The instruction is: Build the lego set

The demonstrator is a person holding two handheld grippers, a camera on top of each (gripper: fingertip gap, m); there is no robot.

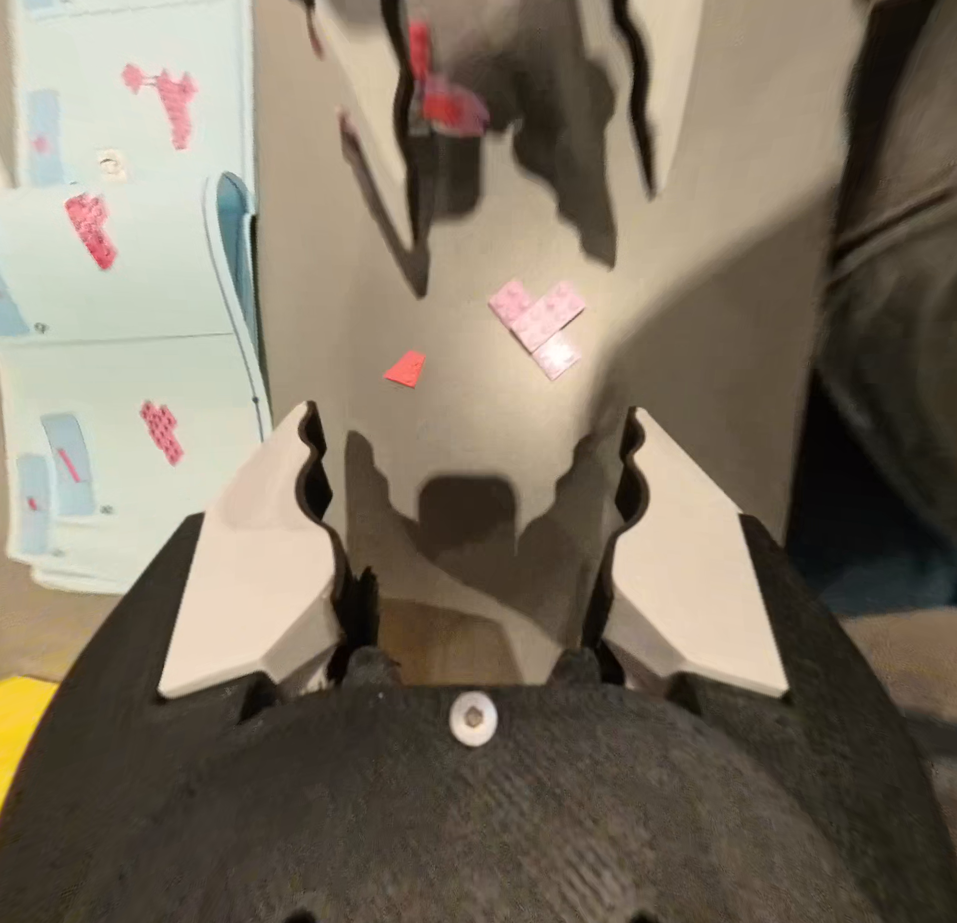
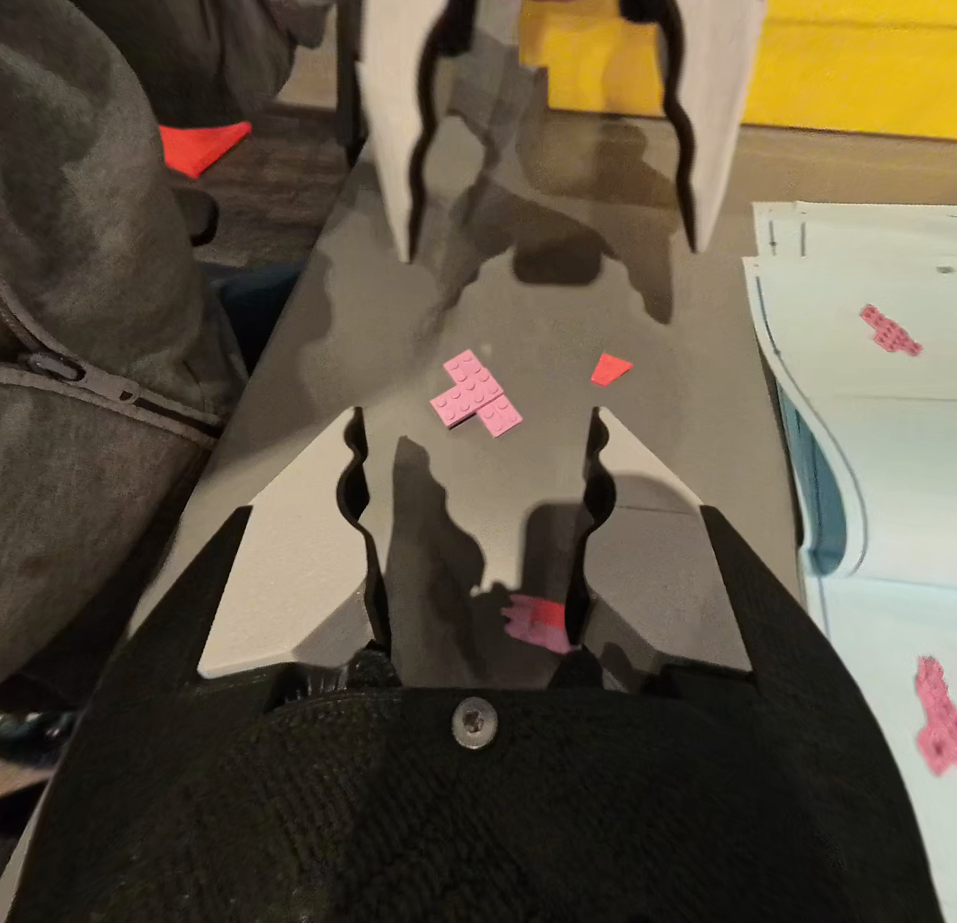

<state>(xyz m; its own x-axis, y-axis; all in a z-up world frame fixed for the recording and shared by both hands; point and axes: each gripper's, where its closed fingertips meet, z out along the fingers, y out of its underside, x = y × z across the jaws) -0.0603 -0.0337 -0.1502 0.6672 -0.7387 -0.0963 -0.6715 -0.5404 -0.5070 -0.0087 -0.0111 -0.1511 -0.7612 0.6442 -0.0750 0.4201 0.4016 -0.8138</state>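
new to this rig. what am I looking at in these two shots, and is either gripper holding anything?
Two handheld two-finger grippers, each with a camera looking along its own fingers. They face each other over a grey table.

The left wrist view shows the left gripper, open and empty. The right wrist view shows the right gripper, open too.

Between them lie a pink plate assembly and a small red wedge piece. A small red and pink piece sits blurred beside the right gripper's finger; whether it's gripped isn't clear. An instruction booklet lies alongside.

pink plate assembly [image 2: 475,394] lies flat near small red wedge [image 2: 611,369].
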